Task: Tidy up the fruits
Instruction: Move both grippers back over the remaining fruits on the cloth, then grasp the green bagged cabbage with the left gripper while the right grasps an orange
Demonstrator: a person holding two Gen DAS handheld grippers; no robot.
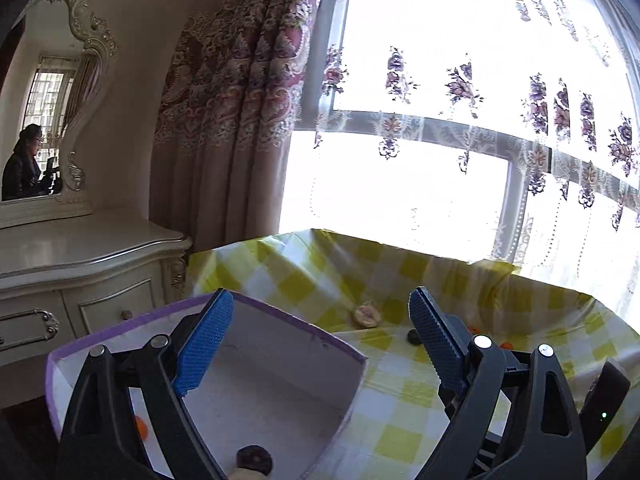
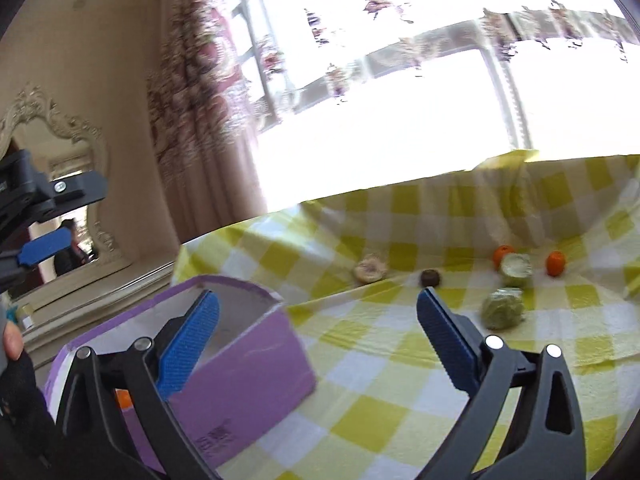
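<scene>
I count one purple box with an orange and one dark fruit in it; out on my checked cloth lie two oranges, two green halves, one pale slice and one dark fruit

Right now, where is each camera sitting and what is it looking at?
Left wrist: sits on the left gripper, over the open purple box, facing the window; only its open fingers show.
Right wrist: sits on the right gripper, beside the box, facing fruit on the checked tablecloth; its open fingers, the left gripper and a gloved hand show.
Both share the box, tablecloth, pale fruit half and window.
</scene>
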